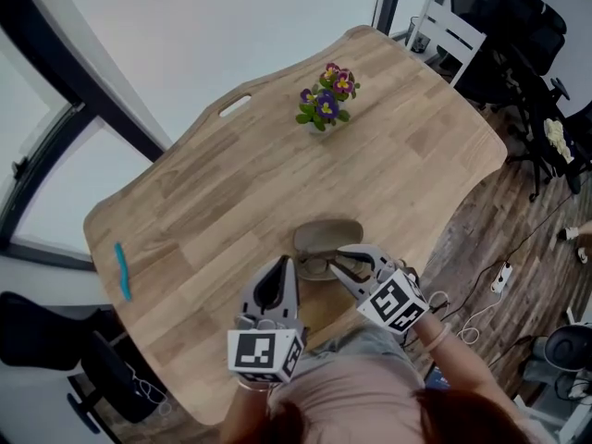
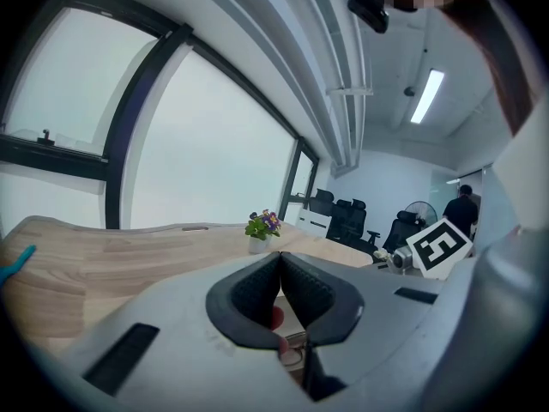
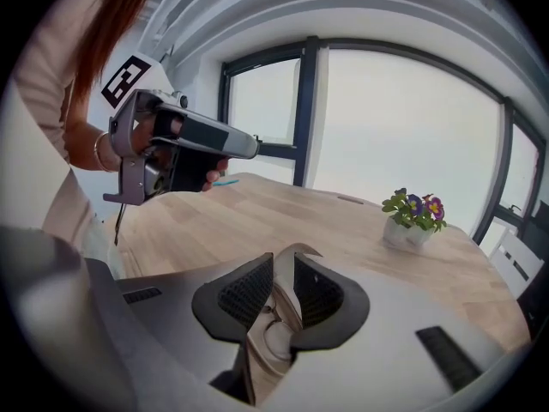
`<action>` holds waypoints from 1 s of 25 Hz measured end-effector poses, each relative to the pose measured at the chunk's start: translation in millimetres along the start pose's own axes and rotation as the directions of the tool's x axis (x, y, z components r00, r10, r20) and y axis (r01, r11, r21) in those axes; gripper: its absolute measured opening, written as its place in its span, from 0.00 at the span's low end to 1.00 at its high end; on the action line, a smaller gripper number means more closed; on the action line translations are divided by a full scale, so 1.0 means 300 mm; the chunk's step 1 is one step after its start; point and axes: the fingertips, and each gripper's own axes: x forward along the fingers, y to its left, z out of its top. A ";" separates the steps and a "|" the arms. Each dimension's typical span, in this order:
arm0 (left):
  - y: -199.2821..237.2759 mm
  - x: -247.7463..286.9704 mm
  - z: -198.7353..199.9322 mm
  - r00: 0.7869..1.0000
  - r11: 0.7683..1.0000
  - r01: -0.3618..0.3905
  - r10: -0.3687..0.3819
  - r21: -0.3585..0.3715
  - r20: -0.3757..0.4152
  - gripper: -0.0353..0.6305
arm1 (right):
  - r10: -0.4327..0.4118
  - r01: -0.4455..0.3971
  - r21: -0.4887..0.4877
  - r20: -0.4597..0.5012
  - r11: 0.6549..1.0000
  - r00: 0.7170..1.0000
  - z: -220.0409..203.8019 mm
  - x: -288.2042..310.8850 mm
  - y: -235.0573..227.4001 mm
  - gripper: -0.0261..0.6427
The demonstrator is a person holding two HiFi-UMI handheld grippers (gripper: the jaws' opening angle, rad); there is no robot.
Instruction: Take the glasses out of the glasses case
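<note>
Wooden table (image 1: 231, 183) by tall windows (image 2: 206, 144), flower pot (image 1: 326, 109) at one o'clock. Right gripper (image 3: 281, 294) clamps the glasses case (image 1: 319, 234) lid; left gripper (image 2: 281, 269) is closed tip to tip. Only the left gripper view shows a ceiling light (image 2: 426, 95).

We look down on a light wooden table with rounded corners (image 1: 231, 192). Near its one o'clock edge stands a small white pot of purple flowers (image 1: 326, 100). At nine o'clock lies a thin teal stick (image 1: 122, 271). Tall dark-framed windows (image 1: 213, 35) span nine to twelve o'clock, pale with daylight. At two o'clock a white slatted chair (image 1: 449, 30) and black office chairs (image 1: 518, 17) stand on dark wood-plank floor (image 1: 518, 220). A long ceiling lamp (image 2: 426, 95) glows overhead.
</note>
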 end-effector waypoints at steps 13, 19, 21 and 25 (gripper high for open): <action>0.041 0.065 -0.053 0.998 0.998 -0.050 0.048 -0.046 -0.037 0.06 | 0.090 -0.099 -0.068 -0.129 0.993 0.988 -0.123 0.106 -0.014 0.12; 0.050 0.094 -0.081 0.997 0.997 -0.043 0.039 -0.061 -0.068 0.06 | 0.106 -0.123 -0.084 -0.178 0.989 0.978 -0.168 0.141 -0.016 0.12; 0.049 0.102 -0.089 0.996 0.997 -0.037 0.032 -0.063 -0.077 0.06 | 0.110 -0.130 -0.094 -0.197 0.987 0.974 -0.183 0.149 -0.017 0.12; 0.048 0.113 -0.111 0.995 0.997 -0.032 0.025 -0.071 -0.096 0.06 | 0.112 -0.142 -0.119 -0.230 0.983 0.967 -0.208 0.167 -0.020 0.13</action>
